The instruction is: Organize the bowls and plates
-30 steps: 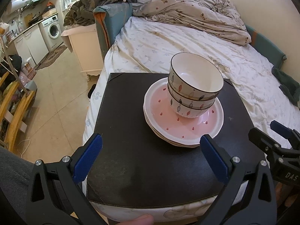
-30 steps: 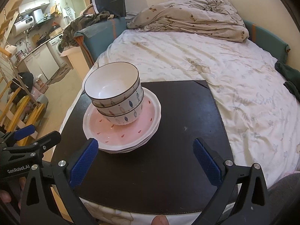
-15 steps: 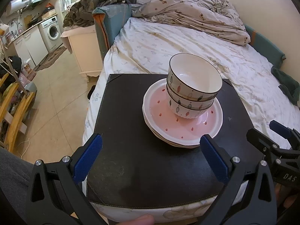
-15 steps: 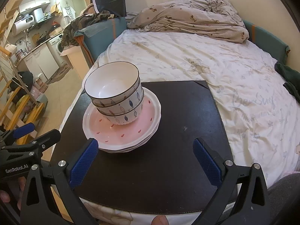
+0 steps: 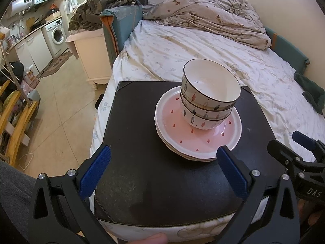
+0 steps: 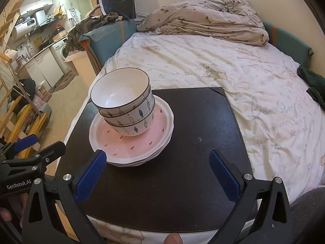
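Task judged largely complete: two fish-patterned bowls (image 5: pixel 209 103) sat nested on a stack of pink plates (image 5: pixel 198 140), resting on the black mat (image 5: pixel 142 142) laid over the bed (image 5: pixel 203 48). Left gripper (image 5: pixel 162 168) and right gripper (image 6: pixel 156 172) were both spread wide, empty, near the stack. Only the right view showed the mat's bare right half

Bowls (image 5: pixel 209 99): white, dark rims, small fish motifs in grey, navy, red around the sides. Plates (image 5: pixel 195 140): pink centre with red drop marks, white rim. Mat (image 5: pixel 142 162): dark brown. Fingers (image 5: pixel 95 170): black with blue pads. Bed sheet (image 6: pixel 233 65): cream, faint bear print.
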A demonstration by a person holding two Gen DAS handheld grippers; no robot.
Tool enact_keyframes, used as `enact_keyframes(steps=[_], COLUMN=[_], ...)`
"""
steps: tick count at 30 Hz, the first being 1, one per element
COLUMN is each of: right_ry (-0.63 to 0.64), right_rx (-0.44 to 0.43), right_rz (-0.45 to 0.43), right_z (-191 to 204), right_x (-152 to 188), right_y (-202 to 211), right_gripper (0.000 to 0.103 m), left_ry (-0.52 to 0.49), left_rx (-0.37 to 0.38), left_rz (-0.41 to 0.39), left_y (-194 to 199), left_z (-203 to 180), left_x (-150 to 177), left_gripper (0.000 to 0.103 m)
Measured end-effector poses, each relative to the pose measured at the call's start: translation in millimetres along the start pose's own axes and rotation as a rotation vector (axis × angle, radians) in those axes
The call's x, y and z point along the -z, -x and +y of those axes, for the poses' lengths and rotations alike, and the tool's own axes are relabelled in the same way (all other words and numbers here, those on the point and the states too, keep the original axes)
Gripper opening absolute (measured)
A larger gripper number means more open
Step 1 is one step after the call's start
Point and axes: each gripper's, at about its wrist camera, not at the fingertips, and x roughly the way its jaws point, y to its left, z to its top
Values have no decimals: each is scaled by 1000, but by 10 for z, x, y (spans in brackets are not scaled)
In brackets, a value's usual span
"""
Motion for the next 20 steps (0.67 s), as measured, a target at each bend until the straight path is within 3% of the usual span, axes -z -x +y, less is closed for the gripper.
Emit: enact_keyframes(steps=[20], right_ry=[9], right_rx=[5], right_rz=[1], right_z=[5], right_x=[-17], right_y=[-14], right_gripper=[103], left_ry=[7], left_rx=[20], left_rz=[16], left_y=[-14], left_z=[-2], left_x=[13], left_gripper=[103])
